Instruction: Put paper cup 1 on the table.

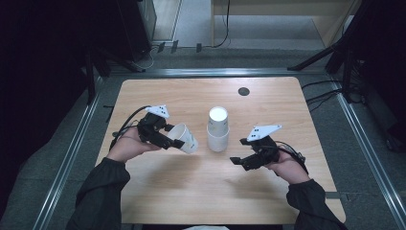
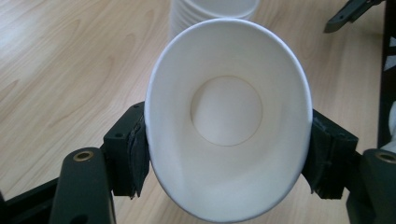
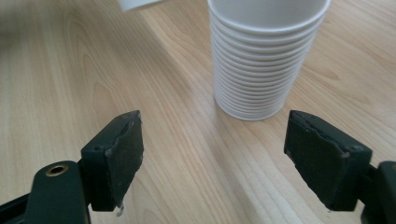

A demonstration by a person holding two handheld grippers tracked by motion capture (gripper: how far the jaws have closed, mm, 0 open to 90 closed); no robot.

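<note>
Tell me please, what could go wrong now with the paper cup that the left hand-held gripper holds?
1. The left hand-held gripper squeezes the single cup so that its rim is oval; a harder squeeze may crease it.
2. The grip sits only on the thin wall, so the cup might slip out.
3. The cup stack stands close by on the table, and the right hand-held gripper is open and not steadying it; a bump could topple it.

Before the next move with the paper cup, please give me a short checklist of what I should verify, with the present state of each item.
1. Left gripper shut on the single cup: ok.
2. Cup rim round: not ok, squeezed into an oval.
3. Cup clear of the table: ok, it looks held above it.
4. Cup stack upright: ok.
5. Right gripper open, nothing between the jaws: ok.
6. Cup's inside clean: ok.
</note>
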